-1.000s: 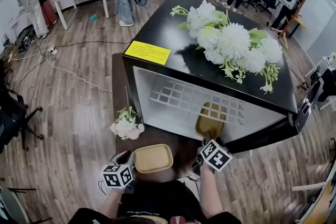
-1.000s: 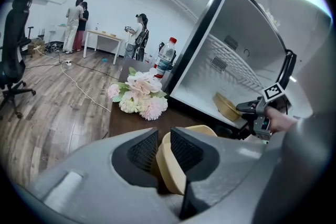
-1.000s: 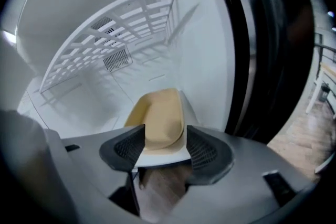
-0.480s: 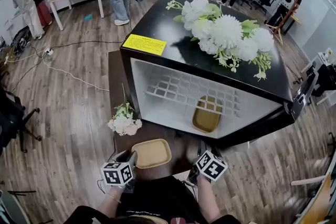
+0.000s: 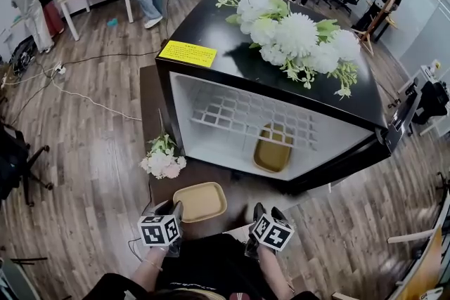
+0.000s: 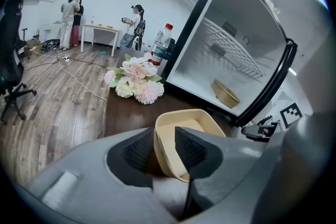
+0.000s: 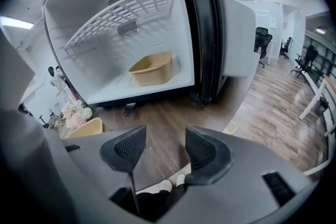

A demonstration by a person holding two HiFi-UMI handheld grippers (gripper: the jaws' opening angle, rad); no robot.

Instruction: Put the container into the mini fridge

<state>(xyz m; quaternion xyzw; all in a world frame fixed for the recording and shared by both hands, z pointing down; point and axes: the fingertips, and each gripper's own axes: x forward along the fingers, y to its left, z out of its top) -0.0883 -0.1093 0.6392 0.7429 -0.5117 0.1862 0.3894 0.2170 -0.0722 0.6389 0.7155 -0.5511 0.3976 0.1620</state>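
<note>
Two containers: first container [image 5: 273, 151] inside mini fridge [image 5: 211, 31], second container [image 5: 200, 200] on surface [image 5: 149, 109] just before us, long axis crosswise. Left gripper [image 6: 163, 144] nearer; its fingers have just been opening and loosely straddle the near rim. Right gripper [image 7: 160, 147] fingers spread, empty. We judge fridge opening lies ahead-right.

Black top [image 5: 204, 265], grey hand-held gripper [image 6: 164, 138] — black-and-white marker cube [image 5: 158, 230]

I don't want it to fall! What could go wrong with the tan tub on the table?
The left gripper has just been opening its jaws; the rim of the tan container stands between them unpinched, so lifting now would likely leave it behind or drop it. A second container already sits in the mini fridge, so the new one could bump it. The flower bunch close by might get knocked.
</note>
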